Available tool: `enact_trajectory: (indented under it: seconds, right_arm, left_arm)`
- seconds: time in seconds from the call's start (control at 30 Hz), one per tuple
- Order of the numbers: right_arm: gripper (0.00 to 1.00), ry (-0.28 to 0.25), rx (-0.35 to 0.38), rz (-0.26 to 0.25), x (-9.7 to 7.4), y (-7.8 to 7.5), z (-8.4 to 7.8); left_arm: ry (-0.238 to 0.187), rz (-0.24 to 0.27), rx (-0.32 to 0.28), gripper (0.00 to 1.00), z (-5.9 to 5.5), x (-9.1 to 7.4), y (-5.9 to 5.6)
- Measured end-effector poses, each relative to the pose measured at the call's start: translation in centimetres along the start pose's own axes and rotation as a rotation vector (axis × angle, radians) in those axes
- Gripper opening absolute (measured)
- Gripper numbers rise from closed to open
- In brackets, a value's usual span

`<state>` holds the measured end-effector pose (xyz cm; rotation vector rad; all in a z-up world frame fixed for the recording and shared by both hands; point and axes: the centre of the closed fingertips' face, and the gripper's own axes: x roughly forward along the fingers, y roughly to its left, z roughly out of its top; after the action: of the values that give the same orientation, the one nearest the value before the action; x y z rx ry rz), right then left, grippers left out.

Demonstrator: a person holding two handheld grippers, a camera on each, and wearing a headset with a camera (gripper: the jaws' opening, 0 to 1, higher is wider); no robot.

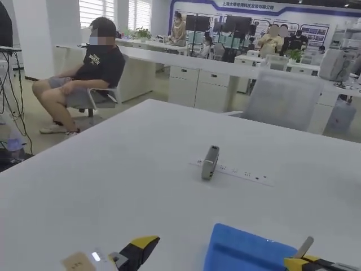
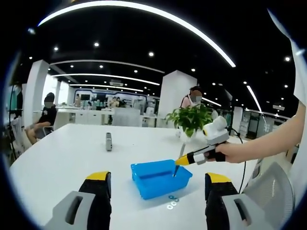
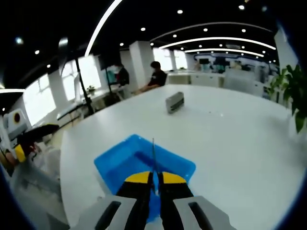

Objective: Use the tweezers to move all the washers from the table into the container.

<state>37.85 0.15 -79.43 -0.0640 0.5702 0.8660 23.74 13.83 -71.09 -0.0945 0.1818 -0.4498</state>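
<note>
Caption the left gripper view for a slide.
Right gripper holds tweezers over the blue container; washers lie on the table nearby.

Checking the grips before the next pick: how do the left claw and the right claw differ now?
The left claw stands wide open and empty; the right claw is shut on the tweezers. The right claw hangs at the blue container, tweezers pointing into it; the left claw sits back from it. Both have yellow-tipped black jaws.
</note>
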Motion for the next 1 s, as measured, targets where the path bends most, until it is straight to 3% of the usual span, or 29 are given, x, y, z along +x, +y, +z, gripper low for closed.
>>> enact_trajectory:
  seconds: [0.53, 1.0]
  right_arm:
    - [0.03, -0.016, 0.001, -0.002, -0.1, 0.5, 0.0]
    - [0.03, -0.124, 0.002, 0.073, -3.3, 4.8, 2.4]
  left_arm:
    - [0.016, 0.006, 0.003, 0.79, -0.3, 0.0, 0.2]
    - [0.021, -0.005, 0.009, 0.77, -0.3, 0.0, -0.1]
